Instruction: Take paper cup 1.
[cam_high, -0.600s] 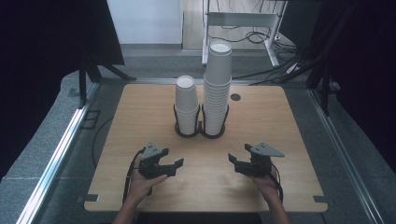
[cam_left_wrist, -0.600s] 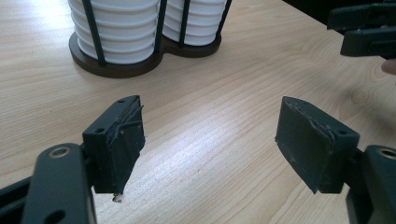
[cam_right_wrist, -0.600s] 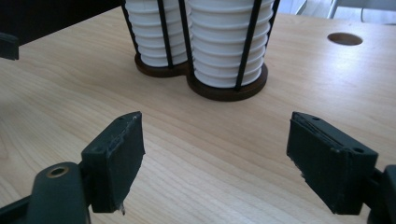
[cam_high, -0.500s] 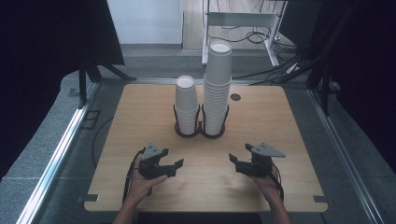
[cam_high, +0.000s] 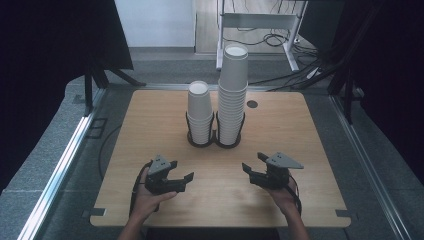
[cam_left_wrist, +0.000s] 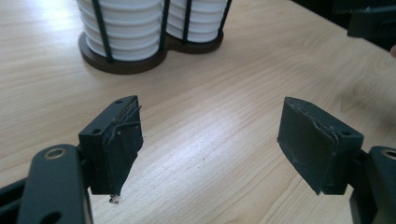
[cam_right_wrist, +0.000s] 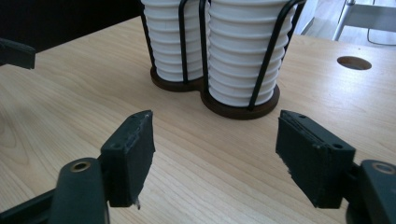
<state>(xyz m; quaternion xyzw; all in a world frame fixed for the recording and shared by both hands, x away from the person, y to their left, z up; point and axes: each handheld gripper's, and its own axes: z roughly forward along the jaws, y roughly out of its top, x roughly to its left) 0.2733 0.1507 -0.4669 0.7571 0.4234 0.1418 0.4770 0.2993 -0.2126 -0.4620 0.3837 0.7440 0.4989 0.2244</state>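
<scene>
Here, on the wooden tabletop (cam_high: 150, 125), the left tool (cam_high: 176, 179) rested near the front edge, jaws spread and empty. Well ahead stood the short cup stack (cam_high: 200, 112) and tall cup stack (cam_high: 233, 95), untouched in their holder (cam_high: 214, 140). The right tool (cam_high: 254, 171) likewise gaped empty; all handling seemingly remained.

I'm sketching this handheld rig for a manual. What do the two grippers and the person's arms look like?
Both the left gripper and the right gripper are matte black, each with two blocky jaws faced with dark, slightly frayed pads and visible screw holes. A grey three-cornered plate tops each, and a black cable trails back from the left one. The forearms are bare, with no sleeves in view.
</scene>
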